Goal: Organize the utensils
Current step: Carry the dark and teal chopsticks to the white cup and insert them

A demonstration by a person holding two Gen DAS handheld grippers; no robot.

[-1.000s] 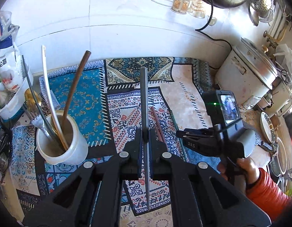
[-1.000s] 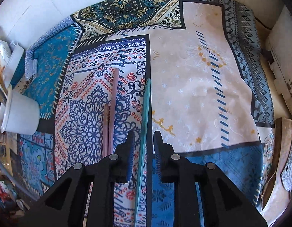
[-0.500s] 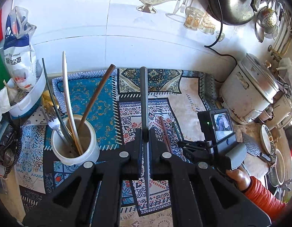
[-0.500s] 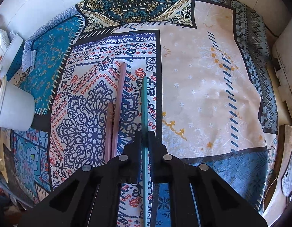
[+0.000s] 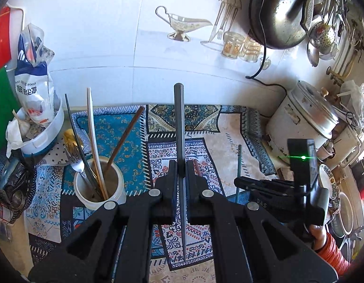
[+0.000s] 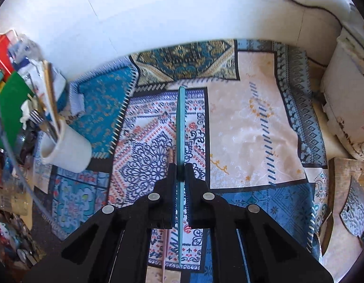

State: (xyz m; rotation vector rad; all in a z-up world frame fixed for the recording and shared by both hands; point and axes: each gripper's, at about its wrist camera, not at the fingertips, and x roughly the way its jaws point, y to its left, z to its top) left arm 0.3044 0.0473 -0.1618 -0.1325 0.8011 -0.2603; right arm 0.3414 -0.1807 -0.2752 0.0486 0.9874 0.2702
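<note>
My left gripper (image 5: 181,168) is shut on a grey chopstick (image 5: 180,122) that points up and away, held above the patterned cloth (image 5: 229,127). A white utensil cup (image 5: 99,189) at left holds a fork, a brown stick, a white stick and a dark one. My right gripper (image 6: 180,169) is shut on a teal chopstick (image 6: 181,122), lifted above the cloth (image 6: 252,122); it also shows in the left wrist view (image 5: 249,185). A pink chopstick (image 6: 170,153) lies on the cloth beside it. The cup (image 6: 66,149) is at the left in the right wrist view.
A white rice cooker (image 5: 304,115) stands at right by the wall. A food bag in a white bowl (image 5: 38,108) and clutter sit at the left edge. A pan, strainers and glasses hang or stand along the back wall. A wooden board (image 6: 346,188) lies at right.
The right gripper closed on the teal chopstick and lifted it off the cloth. The left gripper rose and pulled back with the grey chopstick still held.
</note>
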